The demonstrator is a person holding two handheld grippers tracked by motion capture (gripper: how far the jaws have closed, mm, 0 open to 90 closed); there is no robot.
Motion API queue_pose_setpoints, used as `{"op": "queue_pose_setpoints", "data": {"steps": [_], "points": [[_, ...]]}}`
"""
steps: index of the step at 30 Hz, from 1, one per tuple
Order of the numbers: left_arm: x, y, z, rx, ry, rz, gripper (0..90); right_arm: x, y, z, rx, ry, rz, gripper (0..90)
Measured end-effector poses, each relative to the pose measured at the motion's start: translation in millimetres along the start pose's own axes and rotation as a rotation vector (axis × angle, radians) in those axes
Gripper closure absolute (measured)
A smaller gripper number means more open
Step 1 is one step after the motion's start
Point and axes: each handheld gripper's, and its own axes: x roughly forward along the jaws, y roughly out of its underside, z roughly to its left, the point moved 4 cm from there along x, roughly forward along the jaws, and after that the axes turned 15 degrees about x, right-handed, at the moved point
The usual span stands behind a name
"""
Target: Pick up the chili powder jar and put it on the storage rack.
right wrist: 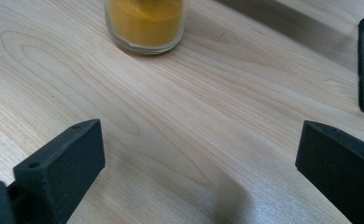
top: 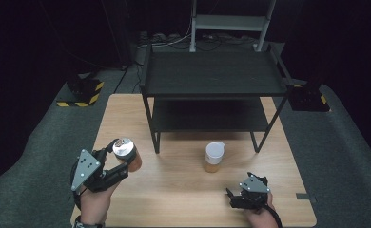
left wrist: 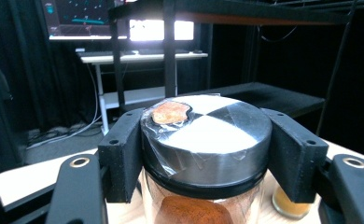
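Down at the lower left of the high view, the left tongs point(top: 119, 160) pinch a jar point(top: 127, 154) with a silver lid, brown powder inside, pads pressed on either side of the lid. At the lower right, the right tongs point(top: 232, 194) sit spread over the wooden surface point(top: 183, 190), nothing between them. Near the middle stands a white-lidded jar point(top: 214, 157) of yellow powder, just before a black shelf point(top: 212, 76)
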Motion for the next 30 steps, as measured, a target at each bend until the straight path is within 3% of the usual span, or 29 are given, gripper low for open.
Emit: {"op": "queue_pose_setpoints", "data": {"steps": [30], "points": [[55.5,-79.1,8.1,0.037,0.047,-0.132,34.7,0.0,-0.2,-0.5,0.000,-0.004,0.002,0.8]]}}
